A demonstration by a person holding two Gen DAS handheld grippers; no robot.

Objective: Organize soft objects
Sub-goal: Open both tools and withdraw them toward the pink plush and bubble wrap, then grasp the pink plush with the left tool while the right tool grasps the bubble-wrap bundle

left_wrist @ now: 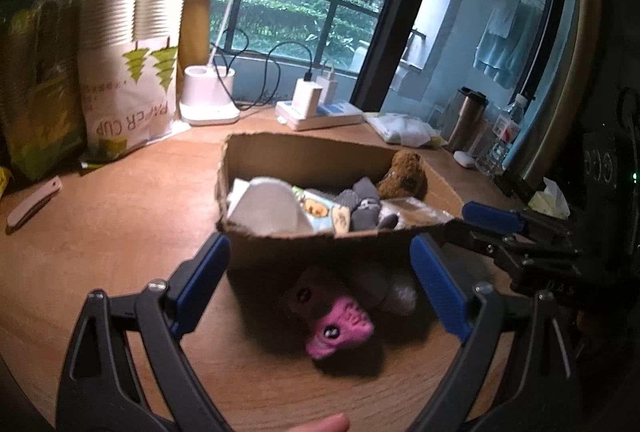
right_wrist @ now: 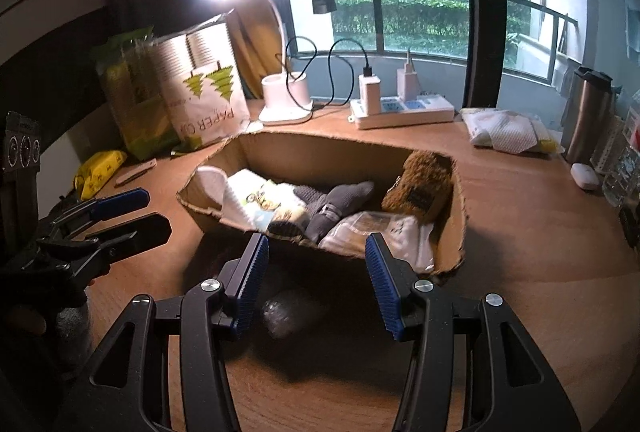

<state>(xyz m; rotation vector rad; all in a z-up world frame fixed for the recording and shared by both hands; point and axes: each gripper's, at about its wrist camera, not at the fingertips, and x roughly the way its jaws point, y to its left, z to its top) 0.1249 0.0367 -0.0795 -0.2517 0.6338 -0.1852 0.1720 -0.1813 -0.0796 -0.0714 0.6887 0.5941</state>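
A cardboard box (left_wrist: pixel 280 152) on the wooden desk holds soft things: a brown plush bear (left_wrist: pixel 404 172), grey socks (left_wrist: pixel 362 210), white cloth (left_wrist: pixel 268 206) and patterned socks. A pink plush toy (left_wrist: pixel 340 324) lies on the desk against the box's near wall, with a grey fluffy ball (left_wrist: pixel 400 292) beside it. My left gripper (left_wrist: pixel 320 288) is open, its fingers either side of the pink toy, not touching it. My right gripper (right_wrist: pixel 316 276) is open and empty above the grey ball (right_wrist: pixel 286 316), in front of the box (right_wrist: pixel 456 232). The bear (right_wrist: pixel 420 188) sits in its right corner.
At the back stand a lit desk lamp (left_wrist: pixel 208 100), paper cup bags (left_wrist: pixel 128 80), a power strip with chargers (left_wrist: pixel 320 112), a steel flask (left_wrist: pixel 468 120), a water bottle (left_wrist: pixel 500 136) and a white packet (right_wrist: pixel 504 132). A yellow packet (right_wrist: pixel 98 168) lies at the left.
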